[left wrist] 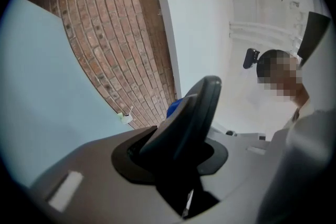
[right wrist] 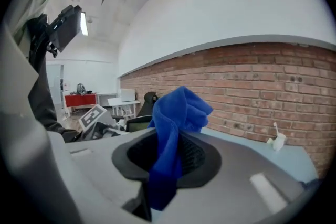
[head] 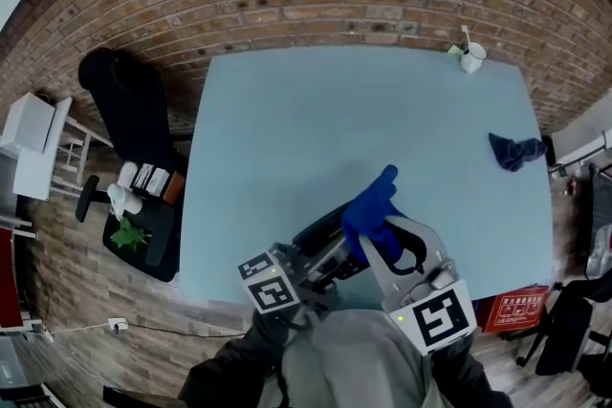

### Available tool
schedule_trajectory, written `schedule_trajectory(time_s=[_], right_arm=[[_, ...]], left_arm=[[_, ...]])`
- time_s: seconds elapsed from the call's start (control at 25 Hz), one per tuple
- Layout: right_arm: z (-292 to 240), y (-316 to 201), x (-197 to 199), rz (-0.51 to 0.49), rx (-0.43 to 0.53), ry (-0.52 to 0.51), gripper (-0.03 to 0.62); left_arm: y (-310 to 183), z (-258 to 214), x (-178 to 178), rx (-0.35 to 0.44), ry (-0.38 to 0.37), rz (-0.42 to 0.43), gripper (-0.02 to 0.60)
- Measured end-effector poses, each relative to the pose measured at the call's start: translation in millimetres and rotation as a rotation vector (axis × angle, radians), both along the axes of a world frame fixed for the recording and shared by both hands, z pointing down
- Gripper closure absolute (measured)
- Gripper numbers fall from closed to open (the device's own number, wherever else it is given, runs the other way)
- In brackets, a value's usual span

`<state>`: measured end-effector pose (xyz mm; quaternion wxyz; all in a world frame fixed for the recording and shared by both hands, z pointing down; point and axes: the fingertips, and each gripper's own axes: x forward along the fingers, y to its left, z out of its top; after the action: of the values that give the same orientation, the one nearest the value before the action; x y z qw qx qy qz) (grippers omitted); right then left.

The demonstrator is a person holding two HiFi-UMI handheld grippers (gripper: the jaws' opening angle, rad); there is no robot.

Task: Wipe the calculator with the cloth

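**Left gripper** point(head: 316, 263): the jaws are part closed and clamped on the calculator point(head: 323, 232). It is a dark slab held clear of the light blue table point(head: 287, 129), above its near edge, and appears edge-on in the left gripper view.

**Cloth** point(head: 371, 208): blue and bunched, immediately right of the calculator. Its top fold lies against or just over the calculator's far end; contact cannot be confirmed.

**Right gripper** point(right wrist: 168, 160): right of the calculator, with the jaws narrowly parted and pinched on the cloth's lower part. The loose bulk stands above them.

**Second, darker cloth** point(head: 516, 151): lies on the table well right of the calculator, unused.

**Risks, as judged:**
- The calculator is gripped at one end only and is unsupported. Wiping pressure may lever it round or out of the jaws and drop it onto the table.
- The cloth's loose bulk may fold aside, letting the hard jaws scrape the keys.
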<state>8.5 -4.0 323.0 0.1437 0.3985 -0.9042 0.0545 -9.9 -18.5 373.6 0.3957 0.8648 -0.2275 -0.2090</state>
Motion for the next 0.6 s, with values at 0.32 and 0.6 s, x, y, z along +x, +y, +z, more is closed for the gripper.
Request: schedule_trajectory(time_s=[0.32, 0.6], right_arm=[[12, 30, -54, -0.383, 0.018, 0.441, 0.502], [13, 17, -42, -0.365, -0.042, 0.287, 0.502]], left_arm=[[4, 26, 4, 0.102, -0.301, 0.021, 0.439], [8, 37, 12, 0.145, -0.432, 0.035, 0.44]])
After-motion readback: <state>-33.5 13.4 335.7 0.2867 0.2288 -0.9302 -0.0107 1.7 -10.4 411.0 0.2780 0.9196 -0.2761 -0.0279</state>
